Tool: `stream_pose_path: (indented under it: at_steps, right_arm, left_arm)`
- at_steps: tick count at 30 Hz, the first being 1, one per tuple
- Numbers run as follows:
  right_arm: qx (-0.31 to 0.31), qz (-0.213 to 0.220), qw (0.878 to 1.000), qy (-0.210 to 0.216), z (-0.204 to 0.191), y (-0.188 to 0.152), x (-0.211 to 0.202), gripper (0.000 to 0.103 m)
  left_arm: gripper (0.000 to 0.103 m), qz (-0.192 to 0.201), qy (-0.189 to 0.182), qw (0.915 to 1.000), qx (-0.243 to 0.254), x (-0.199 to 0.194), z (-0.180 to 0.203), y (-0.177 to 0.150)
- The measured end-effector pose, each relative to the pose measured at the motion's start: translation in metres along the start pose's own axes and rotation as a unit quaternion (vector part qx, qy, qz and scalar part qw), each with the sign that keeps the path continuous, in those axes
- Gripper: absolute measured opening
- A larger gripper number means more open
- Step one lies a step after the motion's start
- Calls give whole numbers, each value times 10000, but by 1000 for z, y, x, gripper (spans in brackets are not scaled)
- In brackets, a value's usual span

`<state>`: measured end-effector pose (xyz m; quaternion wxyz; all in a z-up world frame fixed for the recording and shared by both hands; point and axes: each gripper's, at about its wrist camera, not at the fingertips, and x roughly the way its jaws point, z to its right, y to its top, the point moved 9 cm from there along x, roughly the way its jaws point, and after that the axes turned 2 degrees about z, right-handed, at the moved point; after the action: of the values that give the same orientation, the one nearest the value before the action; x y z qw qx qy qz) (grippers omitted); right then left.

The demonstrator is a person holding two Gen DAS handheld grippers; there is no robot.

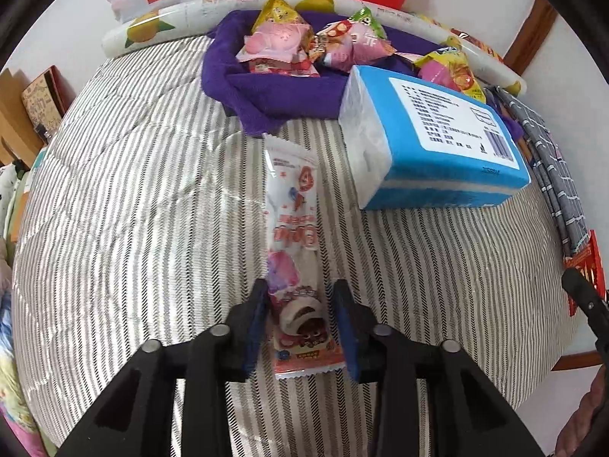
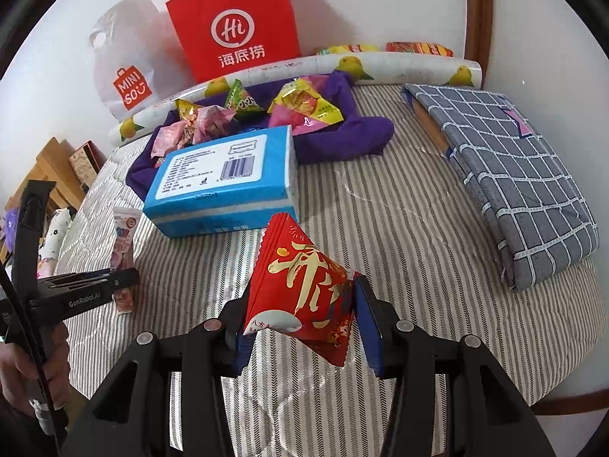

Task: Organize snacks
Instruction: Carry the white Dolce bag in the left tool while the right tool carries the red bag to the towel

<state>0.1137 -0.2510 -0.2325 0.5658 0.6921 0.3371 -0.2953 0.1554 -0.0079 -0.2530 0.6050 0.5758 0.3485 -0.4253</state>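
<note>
A long white snack packet (image 1: 293, 236) with pink and red print lies flat on the striped cloth (image 1: 133, 209). My left gripper (image 1: 300, 289) points down over its near end, open, one blue pad on each side, the right pad clearly off it. From the right wrist view the same packet (image 2: 123, 243) lies at the left. My right gripper (image 2: 300, 297) is shut on a red pyramid snack packet (image 2: 300, 278) with gold lettering, held above the cloth. Several colourful snack packets (image 1: 281, 42) sit in a purple cloth nest (image 1: 266, 91) at the back.
A blue tissue pack (image 1: 430, 133) lies just right of the long packet. A grey checked bundle (image 2: 506, 175) lies at the right. A red paper bag (image 2: 236, 26), a Miniso bag (image 2: 129, 83) and a lemon-print roll (image 2: 399, 66) line the back wall.
</note>
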Motion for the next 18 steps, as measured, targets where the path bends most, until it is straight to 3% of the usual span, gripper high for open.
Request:
stream_pose_path:
  at_steps: [4,5,6,7,9,18]
  right_arm:
    - [50,30,10000,-15,3,2,-2,46]
    - [52,36,10000,-10,2,2,-2,46]
    - [47,51,10000,-4,2,3,-3,46]
    - [40,66,10000,1,2,3,-5,46]
    - [18,86,10000,14,1,5,-7,46]
    - [-174,271,9995,4,-7,25,-24,46]
  left_arm:
    - [39,110,112,9998,158,-1,4,0]
    - [36,136,143,9997,169,-2,4,1]
    - [23,166,217,9994,204,-3,3,2]
    - [21,157,209,9994,223,-4,3,2]
    - [20,119,39,9998,151,-7,3,3]
    - [20,574,23,9982,171,-54,-3,20]
